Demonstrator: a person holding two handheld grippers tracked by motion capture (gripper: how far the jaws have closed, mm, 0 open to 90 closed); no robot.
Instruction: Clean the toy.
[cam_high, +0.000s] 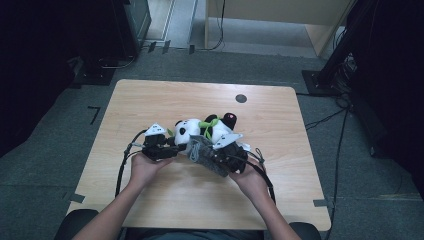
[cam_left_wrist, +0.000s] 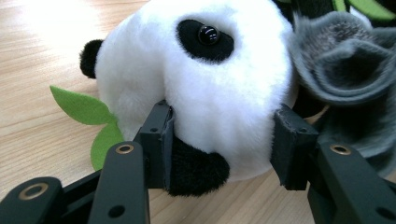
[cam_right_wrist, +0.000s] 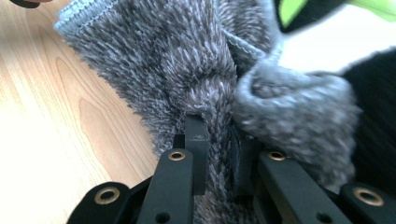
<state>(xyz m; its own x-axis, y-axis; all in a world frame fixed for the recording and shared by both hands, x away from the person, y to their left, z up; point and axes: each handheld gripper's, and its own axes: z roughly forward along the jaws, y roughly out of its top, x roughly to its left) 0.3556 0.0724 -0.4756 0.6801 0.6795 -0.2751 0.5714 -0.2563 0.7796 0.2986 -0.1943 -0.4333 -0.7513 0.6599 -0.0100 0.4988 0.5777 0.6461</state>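
Near the bench's front edge, my left hand-held gripper clamps the plush panda's white head, while my right hand-held gripper pinches the grey fuzzy cloth tight. Beyond them the panda lies at mid-bench, cloth against its body.

Jaws clamp the plush panda's head; grey fuzzy cloth beside it on the wooden table
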